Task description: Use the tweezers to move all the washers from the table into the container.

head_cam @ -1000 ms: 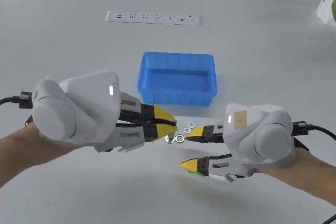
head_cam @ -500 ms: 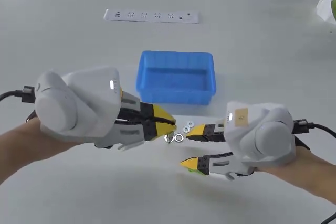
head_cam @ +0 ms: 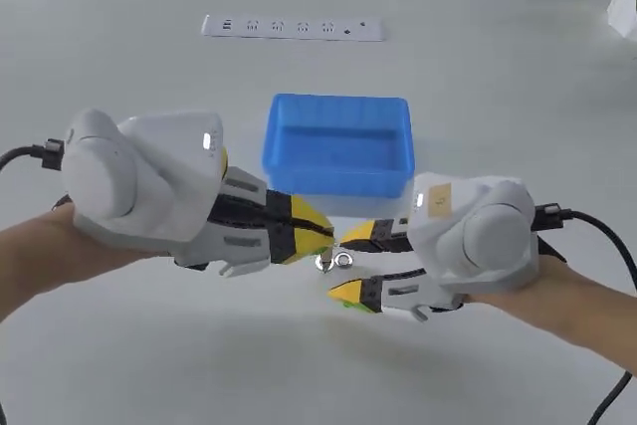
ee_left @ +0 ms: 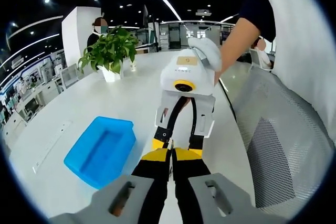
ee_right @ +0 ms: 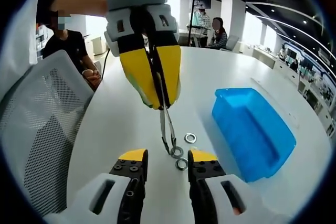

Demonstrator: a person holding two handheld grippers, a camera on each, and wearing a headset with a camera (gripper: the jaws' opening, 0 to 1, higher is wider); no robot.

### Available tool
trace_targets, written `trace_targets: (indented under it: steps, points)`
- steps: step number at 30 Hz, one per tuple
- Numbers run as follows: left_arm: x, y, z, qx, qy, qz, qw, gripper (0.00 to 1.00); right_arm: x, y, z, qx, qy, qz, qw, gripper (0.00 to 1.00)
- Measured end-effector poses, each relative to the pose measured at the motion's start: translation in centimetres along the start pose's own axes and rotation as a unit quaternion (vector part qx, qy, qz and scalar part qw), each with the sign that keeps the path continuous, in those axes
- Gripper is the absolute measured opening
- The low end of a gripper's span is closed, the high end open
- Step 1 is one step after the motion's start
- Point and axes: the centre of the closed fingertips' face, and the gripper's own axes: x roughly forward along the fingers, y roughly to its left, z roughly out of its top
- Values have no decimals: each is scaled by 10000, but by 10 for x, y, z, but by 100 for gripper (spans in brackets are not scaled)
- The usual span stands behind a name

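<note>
My left gripper (head_cam: pixel 320 233) is shut on a pair of thin metal tweezers (ee_right: pixel 167 124), seen head-on in the right gripper view. The tweezer tips rest at one washer (ee_right: pixel 177 152) of three small steel washers lying close together on the white table; whether they pinch it I cannot tell. My right gripper (head_cam: pixel 338 266) stands open facing the left one, its yellow fingertips on either side of the washers (head_cam: pixel 341 262). The blue plastic container (head_cam: pixel 338 146) sits just behind, with nothing visible inside.
A white power strip (head_cam: pixel 292 27) lies at the far side of the table. A potted plant (ee_left: pixel 107 51) stands beyond the container. A mesh chair (ee_right: pixel 37 129) is at the table's edge, and people sit in the background.
My right gripper has moved left, closer to the left gripper, and now straddles the washers. The left gripper and tweezers have stayed over the washers.
</note>
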Motion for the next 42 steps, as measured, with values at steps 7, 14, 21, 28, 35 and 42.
trace_targets:
  steps: [7,14,21,28,35,42]
  points:
    - [1,-1,0,-51,-25,-103,9999,5,8,-1,6,-112,-54,197,9997,27]
    - [1,0,0,-111,-20,-134,9998,5,14,-2,10,-308,-110,309,9990,17]
    - [2,-1,0,-162,-21,-186,9997,5,14,1,10,-560,-80,380,9977,11]
    - [4,1,0,-195,-12,-144,9997,5,16,-2,8,-634,-69,361,9973,10]
    - [5,4,-1,-237,37,-5,9997,6,18,-5,6,-569,-51,310,9979,10]
    - [5,0,-12,-220,265,-86,9994,14,19,-5,6,-524,-70,279,9982,9]
